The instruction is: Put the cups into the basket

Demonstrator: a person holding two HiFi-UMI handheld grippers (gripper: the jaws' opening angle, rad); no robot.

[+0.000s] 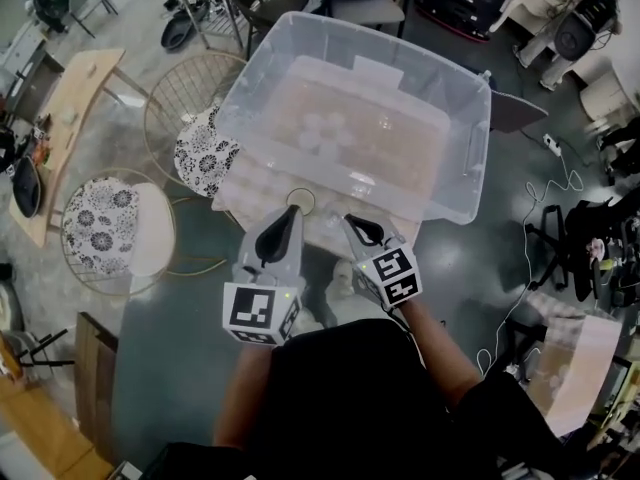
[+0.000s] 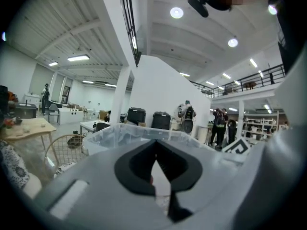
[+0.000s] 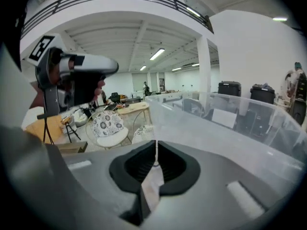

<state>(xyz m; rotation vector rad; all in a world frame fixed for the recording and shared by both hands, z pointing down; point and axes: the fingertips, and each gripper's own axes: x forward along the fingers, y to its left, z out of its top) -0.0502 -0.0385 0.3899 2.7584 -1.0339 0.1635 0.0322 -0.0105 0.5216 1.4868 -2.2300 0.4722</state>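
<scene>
A large clear plastic bin (image 1: 470,78) stands on the floor ahead of me, with several clear cups (image 1: 322,131) lying in its bottom. My left gripper (image 1: 292,214) is at the bin's near wall, and a clear cup (image 1: 300,200) sits upright right at its tip. The jaws look shut on the cup's thin wall. In the left gripper view the left gripper (image 2: 154,153) has its tips together, with the bin's rim (image 2: 120,131) just beyond. My right gripper (image 1: 352,222) hangs beside it, shut, with nothing seen between its jaws. The right gripper view shows the right gripper (image 3: 156,147) with the bin's wall (image 3: 230,128) at its right.
Two wire chairs with flowered cushions (image 1: 110,233) (image 1: 205,148) stand left of the bin, and a wooden table (image 1: 70,118) stands further left. Cables (image 1: 540,198) trail over the floor at the right. A pale translucent package (image 1: 585,363) lies at lower right.
</scene>
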